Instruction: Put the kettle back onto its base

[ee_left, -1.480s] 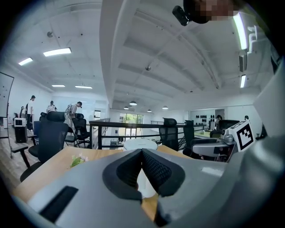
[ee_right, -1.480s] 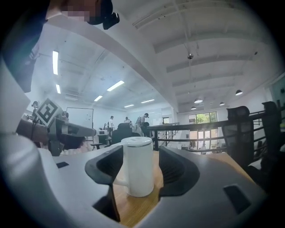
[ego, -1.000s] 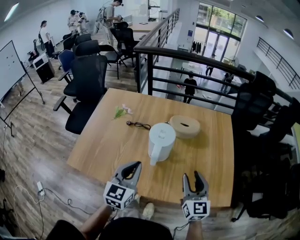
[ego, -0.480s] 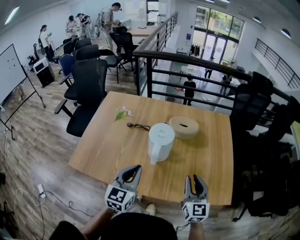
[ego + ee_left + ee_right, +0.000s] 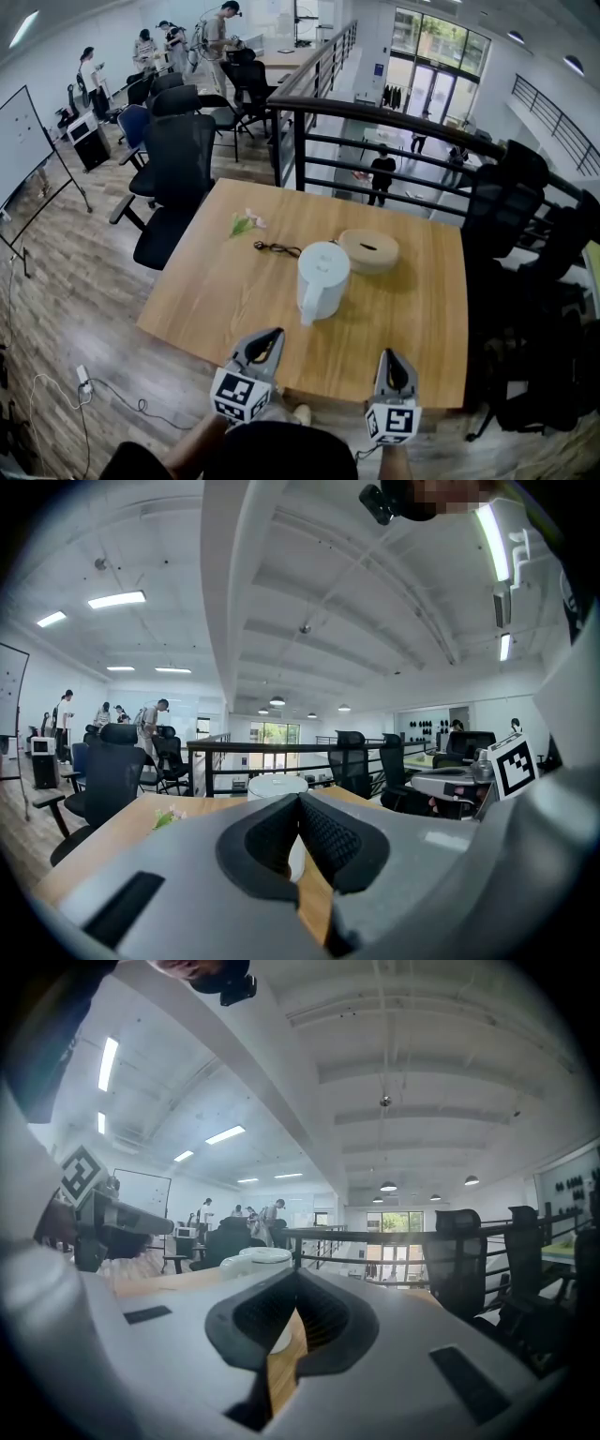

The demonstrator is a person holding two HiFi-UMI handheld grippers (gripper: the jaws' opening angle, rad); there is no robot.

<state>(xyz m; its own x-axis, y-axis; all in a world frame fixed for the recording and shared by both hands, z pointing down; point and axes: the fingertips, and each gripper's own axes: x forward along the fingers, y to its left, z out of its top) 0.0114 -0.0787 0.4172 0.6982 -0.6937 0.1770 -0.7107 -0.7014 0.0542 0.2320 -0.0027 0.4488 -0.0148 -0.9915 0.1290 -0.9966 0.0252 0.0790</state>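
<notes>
A white kettle stands near the middle of the wooden table, its handle turned toward me. Right behind it lies a round tan base, apart from the kettle. Both grippers hover at the table's near edge, short of the kettle. My left gripper is shut and empty, and its own view has the kettle just past its closed tips. My right gripper has just been closing with nothing between its jaws and is now shut. Its view shows the kettle ahead to the left.
A black cord and a small flower lie on the table's far left part. A black railing runs behind the table. Black office chairs stand at the left and right. People are far back.
The right gripper's jaws, open a second ago, have closed on nothing. Both grippers have kept their place at the near table edge, and the kettle has not moved.
</notes>
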